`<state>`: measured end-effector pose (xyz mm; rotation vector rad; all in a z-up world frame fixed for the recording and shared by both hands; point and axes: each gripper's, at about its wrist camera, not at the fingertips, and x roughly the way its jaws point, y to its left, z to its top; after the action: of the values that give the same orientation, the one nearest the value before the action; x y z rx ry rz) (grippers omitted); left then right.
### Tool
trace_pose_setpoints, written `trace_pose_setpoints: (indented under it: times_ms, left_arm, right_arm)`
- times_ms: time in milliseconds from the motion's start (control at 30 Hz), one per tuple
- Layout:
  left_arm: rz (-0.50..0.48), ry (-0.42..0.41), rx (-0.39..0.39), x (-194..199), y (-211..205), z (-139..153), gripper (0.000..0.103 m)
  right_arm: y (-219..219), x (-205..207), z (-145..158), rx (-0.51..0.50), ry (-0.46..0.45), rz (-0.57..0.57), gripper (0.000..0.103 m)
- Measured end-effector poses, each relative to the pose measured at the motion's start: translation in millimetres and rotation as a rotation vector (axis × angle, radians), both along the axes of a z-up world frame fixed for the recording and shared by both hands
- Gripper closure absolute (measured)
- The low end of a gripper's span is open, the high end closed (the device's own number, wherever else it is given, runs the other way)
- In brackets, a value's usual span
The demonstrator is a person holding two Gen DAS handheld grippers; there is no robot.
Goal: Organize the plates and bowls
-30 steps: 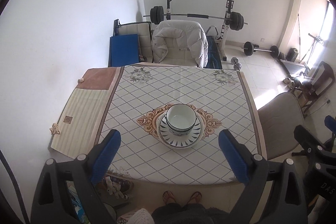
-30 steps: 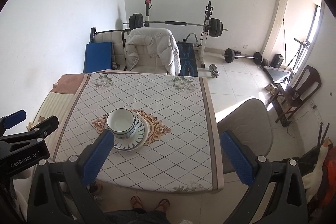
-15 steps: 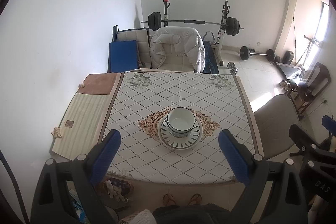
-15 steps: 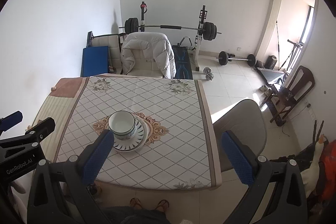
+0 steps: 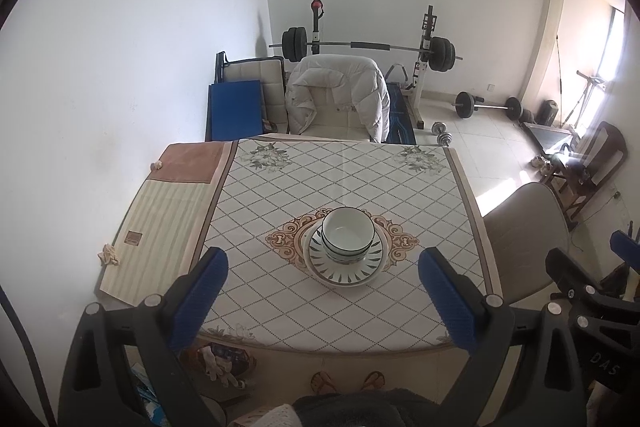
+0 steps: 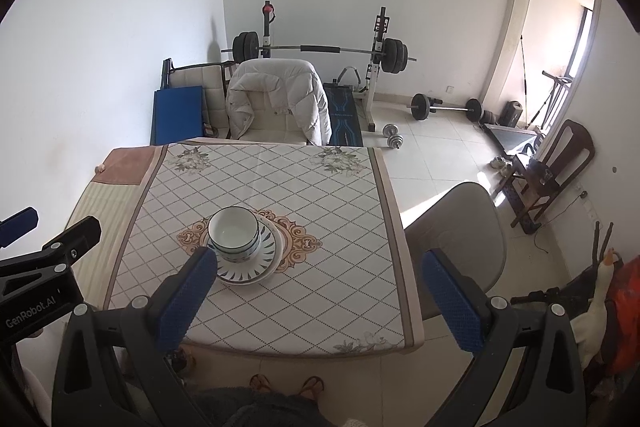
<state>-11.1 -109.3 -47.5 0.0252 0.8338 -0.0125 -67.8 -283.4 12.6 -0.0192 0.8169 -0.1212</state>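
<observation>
White bowls (image 5: 347,235) with dark rims sit nested one inside another on a stack of plates (image 5: 345,265) with a leaf-patterned rim, all gathered on the ornate medallion at the centre of the table (image 5: 340,319), which wears a diamond-checked cloth. No other dish shows anywhere on the cloth, so the sorting appears finished or very nearly so (whether more dishes wait out of view cannot be told). In the left wrist view the stack lies at 12 o'clock from the left gripper (image 5: 323,297), whose blue-padded jaws stand wide apart and hold nothing. The right gripper (image 6: 320,293) is likewise spread and empty, with the stack at about 10 o'clock from it. Both hover well above the near table edge. Beyond the table, a chair (image 5: 340,95) draped with a white jacket stands at 12 o'clock.
</observation>
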Motion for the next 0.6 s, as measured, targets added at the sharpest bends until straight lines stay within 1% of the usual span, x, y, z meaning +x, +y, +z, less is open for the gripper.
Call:
trace_pose_setpoints:
  times_ms: [333, 600]
  left_arm:
    - [-0.02, 0.003, -0.014, -6, 6, 2, 0.005]
    - [-0.015, 0.012, -0.011, -8, 15, -1, 0.005]
  right_arm:
    - [4, -5, -2, 0.012, 0.004, -0.014, 0.0]
    - [12, -5, -6, 0.019, 0.019, -0.014, 0.0]
